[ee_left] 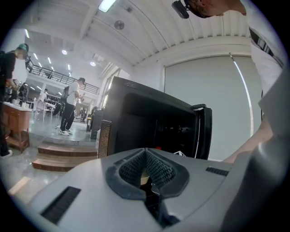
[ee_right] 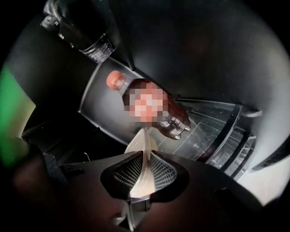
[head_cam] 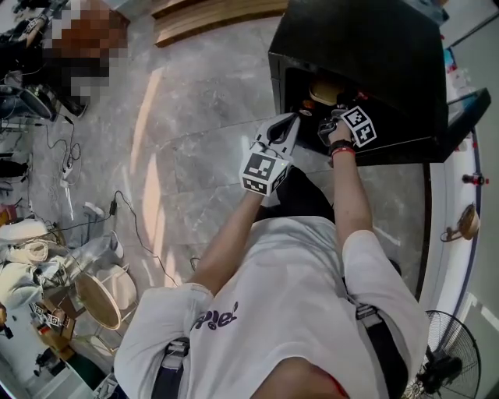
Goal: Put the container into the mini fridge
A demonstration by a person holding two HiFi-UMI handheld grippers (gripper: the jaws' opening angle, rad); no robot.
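Observation:
The black mini fridge (head_cam: pixel 366 47) stands open, its door (head_cam: pixel 468 115) swung out to the right. My right gripper (head_cam: pixel 334 118) reaches into the opening, shut on the thin cream rim of the container (ee_right: pixel 142 141). In the head view the container (head_cam: pixel 323 92) shows as a tan shape just inside. In the right gripper view the pads (ee_right: pixel 159 171) press on the rim, above a glass shelf (ee_right: pixel 213 131). On that shelf lies a dark bottle (ee_right: pixel 176 122) with a red cap. My left gripper (head_cam: pixel 282 131) hovers outside, in front of the opening. Its jaws meet with nothing held.
A second bottle (ee_right: pixel 90 43) hangs at the fridge's upper left. Cables, bowls and clutter (head_cam: pixel 47 265) line the floor at the left. A fan (head_cam: pixel 440 354) stands at the bottom right. Wooden steps (head_cam: pixel 210 19) lie behind the fridge, and people (ee_left: pixel 70 108) stand beyond.

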